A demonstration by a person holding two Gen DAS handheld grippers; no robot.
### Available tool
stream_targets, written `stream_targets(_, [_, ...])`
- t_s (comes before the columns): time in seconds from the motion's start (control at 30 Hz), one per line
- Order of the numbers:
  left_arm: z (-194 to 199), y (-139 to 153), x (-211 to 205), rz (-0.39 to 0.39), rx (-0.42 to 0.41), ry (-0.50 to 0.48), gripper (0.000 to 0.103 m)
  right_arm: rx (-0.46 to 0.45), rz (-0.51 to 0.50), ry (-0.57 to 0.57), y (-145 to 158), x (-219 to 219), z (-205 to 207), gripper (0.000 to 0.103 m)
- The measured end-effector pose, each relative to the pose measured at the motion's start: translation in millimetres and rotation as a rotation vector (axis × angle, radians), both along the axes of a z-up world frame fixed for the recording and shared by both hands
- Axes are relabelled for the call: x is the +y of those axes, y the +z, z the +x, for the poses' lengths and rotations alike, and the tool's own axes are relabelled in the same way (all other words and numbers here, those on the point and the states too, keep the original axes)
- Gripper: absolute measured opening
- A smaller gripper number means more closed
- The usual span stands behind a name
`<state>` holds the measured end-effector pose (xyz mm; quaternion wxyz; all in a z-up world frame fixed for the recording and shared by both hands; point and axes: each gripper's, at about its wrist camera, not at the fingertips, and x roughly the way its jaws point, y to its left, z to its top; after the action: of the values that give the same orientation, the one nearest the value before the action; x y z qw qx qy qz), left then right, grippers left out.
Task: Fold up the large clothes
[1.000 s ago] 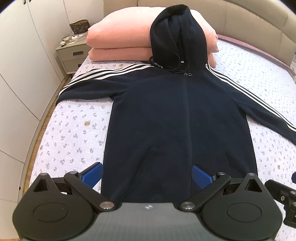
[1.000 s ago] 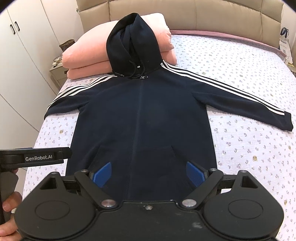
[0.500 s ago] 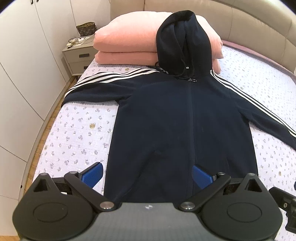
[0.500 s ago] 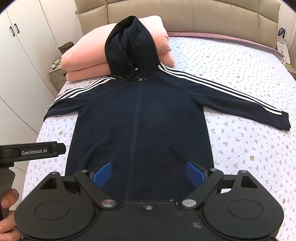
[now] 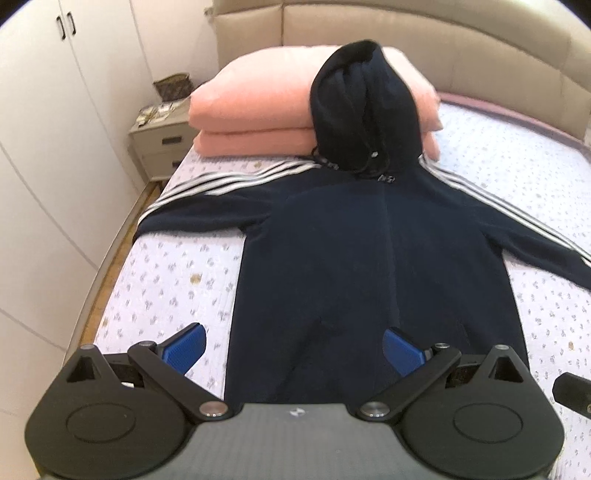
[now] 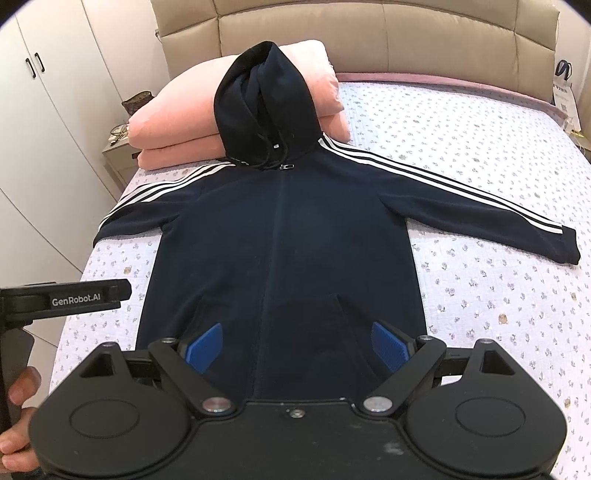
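A navy zip hoodie with white-striped sleeves lies flat, front up, on the bed, both sleeves spread out. Its hood rests up against the pink pillows. My left gripper is open and empty above the hoodie's lower left hem. My right gripper is open and empty above the hem near the pocket. The left gripper's body shows at the left edge of the right wrist view.
Two stacked pink pillows lie at the padded headboard. The floral bedsheet surrounds the hoodie. White wardrobe doors and a bedside table stand to the left of the bed.
Both grippers have drawn back and risen from the hoodie, so more of the bed and headboard shows. The hoodie has not moved. Both stay open.
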<state>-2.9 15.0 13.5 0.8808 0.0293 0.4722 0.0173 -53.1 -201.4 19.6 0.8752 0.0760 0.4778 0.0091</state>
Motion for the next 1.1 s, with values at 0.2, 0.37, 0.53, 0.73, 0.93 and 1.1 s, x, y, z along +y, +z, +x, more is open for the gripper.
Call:
stream_targets(0.2, [6.5,-3.2,15.2,-0.028,-0.012,0.007,0.103,-0.04,-0.014,0.004,9.4,3.0,0.7,0.103])
stream_targets(0.37, [17.7,-4.6,37.1,0.0,-0.062,0.003,0.103,-0.056,-0.04,0.038,6.6,17.2,28.1,0.103])
stream_targets(0.53, [47.7,-20.3,64.5,0.111,-0.145,0.07,0.103,-0.072,0.057,0.095,-9.6,42.4,88.1,0.103])
stream_targets(0.73, [100.7,-82.7,145.1,-0.287,-0.126,0.129,0.101,-0.104,0.029,0.238,-50.4,115.2,199.2,0.103])
stream_targets(0.93, [162.7,-147.3,212.1,-0.226,0.005,0.243,0.098,-0.045,0.049,0.338,-107.5,179.9,280.3,0.103])
stream_targets(1.1, [197.3,-182.3,264.5,-0.24,0.001,0.295,0.097,0.047,-0.071,0.35,-155.5,223.0,327.0,0.103])
